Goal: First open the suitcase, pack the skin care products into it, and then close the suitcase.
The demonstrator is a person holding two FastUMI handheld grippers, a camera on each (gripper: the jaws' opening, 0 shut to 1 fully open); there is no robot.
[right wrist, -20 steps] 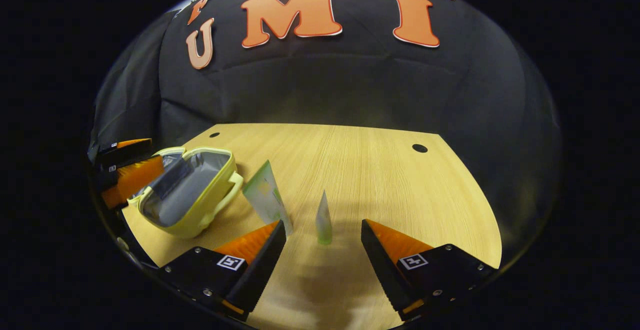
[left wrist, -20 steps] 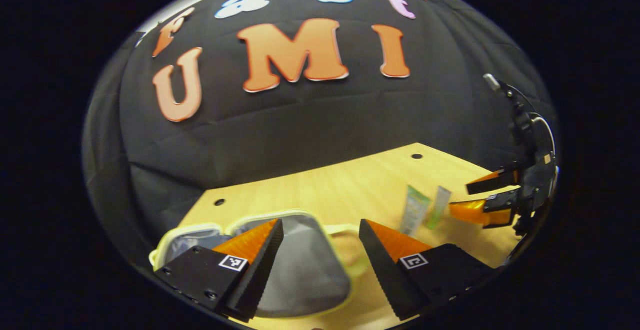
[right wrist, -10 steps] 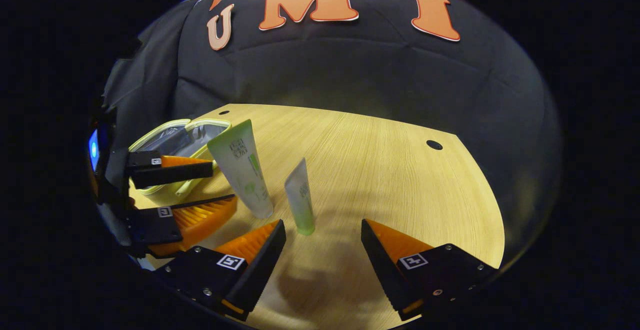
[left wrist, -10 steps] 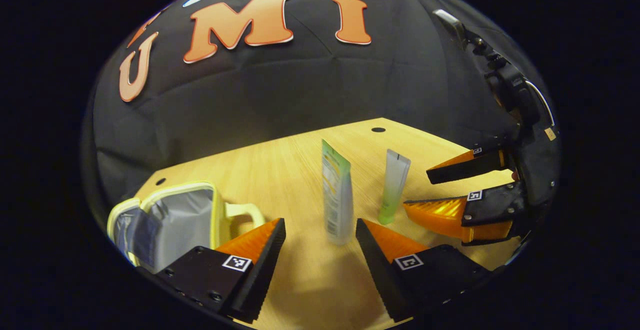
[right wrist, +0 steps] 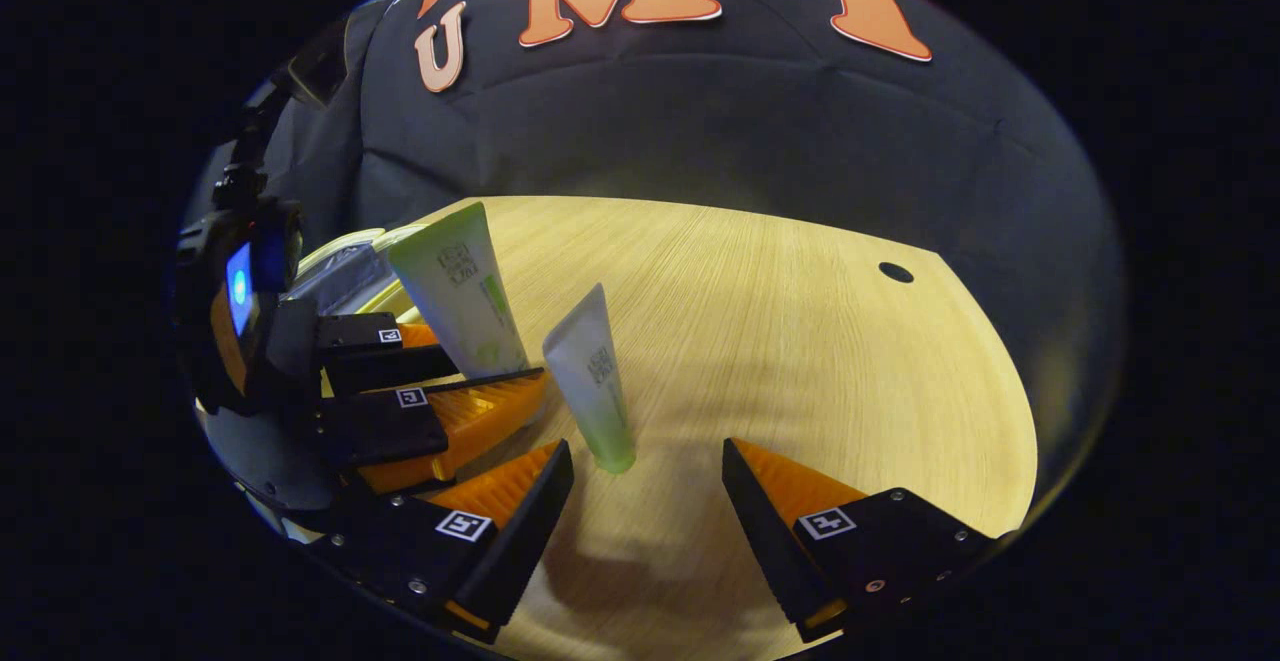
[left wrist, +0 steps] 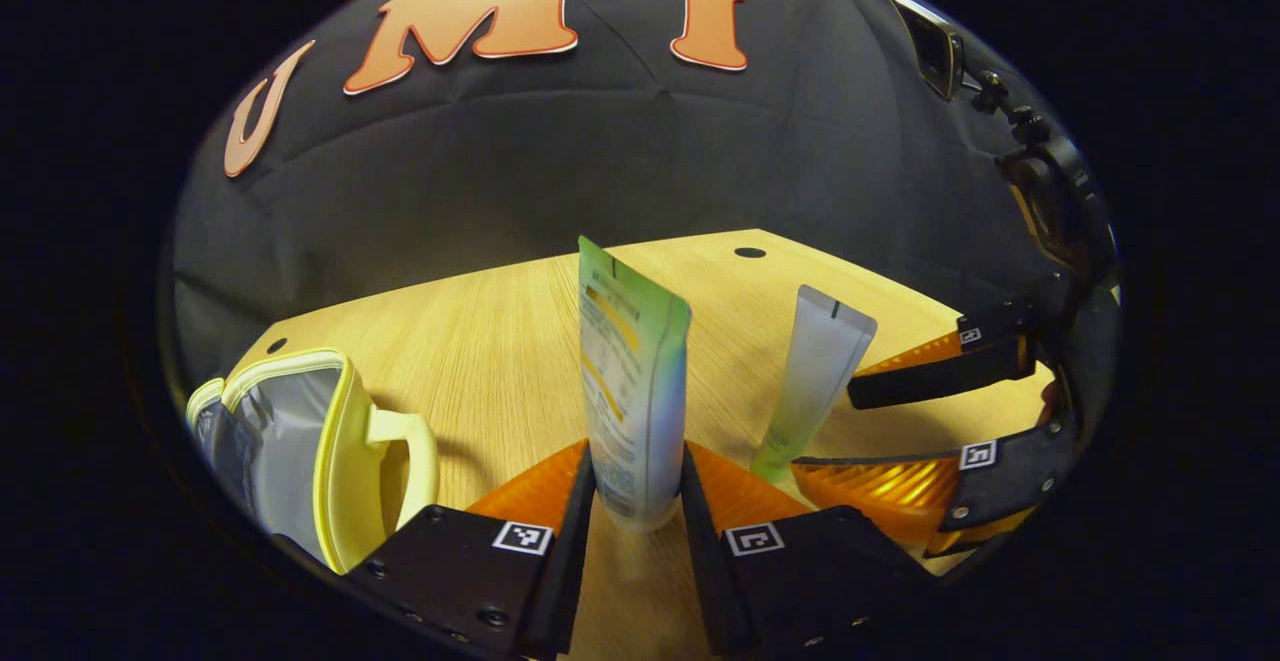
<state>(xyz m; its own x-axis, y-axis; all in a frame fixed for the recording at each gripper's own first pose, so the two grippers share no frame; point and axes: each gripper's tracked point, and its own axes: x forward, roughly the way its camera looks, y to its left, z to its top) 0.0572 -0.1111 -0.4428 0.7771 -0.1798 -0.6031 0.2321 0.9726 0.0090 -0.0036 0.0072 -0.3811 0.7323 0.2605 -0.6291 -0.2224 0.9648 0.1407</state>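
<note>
My left gripper (left wrist: 636, 501) has its fingers clamped on the big tube (left wrist: 630, 381), upright at 12 o'clock; the open suitcase (left wrist: 300, 451) lies at 9. My right gripper (right wrist: 645, 486) gapes, small tube (right wrist: 592, 381) at 11 on the tabletop (right wrist: 800, 341).

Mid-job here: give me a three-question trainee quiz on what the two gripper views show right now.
1. True or false: the left gripper has its fingers closed on the larger tube.
2. Which is open: A) left gripper, B) right gripper?
3. Fill in: the smaller tube stands ___ on the table.

Key:
1. True; both fingers press its lower part.
2. B; its fingers are apart, the smaller tube ahead of the gap.
3. Upright, cap down. The yellow suitcase lies open nearby.
</note>
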